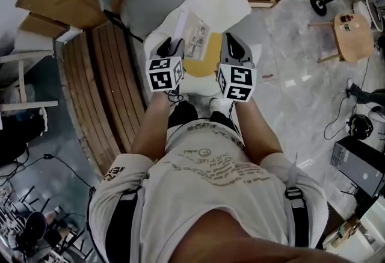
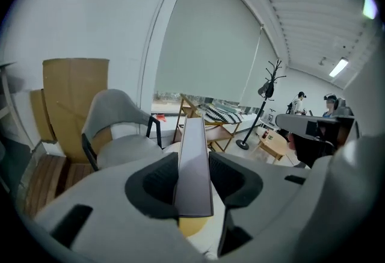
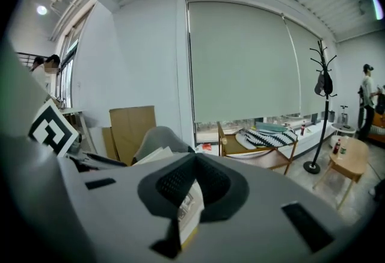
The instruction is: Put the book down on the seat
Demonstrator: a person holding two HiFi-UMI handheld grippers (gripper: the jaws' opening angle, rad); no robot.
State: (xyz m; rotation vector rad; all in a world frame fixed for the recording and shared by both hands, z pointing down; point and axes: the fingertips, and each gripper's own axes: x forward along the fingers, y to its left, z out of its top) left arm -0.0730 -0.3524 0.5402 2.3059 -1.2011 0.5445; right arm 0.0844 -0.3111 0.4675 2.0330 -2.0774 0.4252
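The book [image 1: 197, 44] is gripped at one edge by the clenched jaws of the left gripper [image 2: 194, 174] and at the other by those of the right gripper [image 3: 187, 198]. Its near part is hidden behind both grippers. Beyond the jaws lies the white seat [image 1: 224, 6]; contact with it cannot be made out.

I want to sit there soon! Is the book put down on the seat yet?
Not yet. Done: the book is picked up and held over the white seat. In hand: the left gripper and right gripper both have their jaws shut on it. Left: lower it onto the seat and let go.
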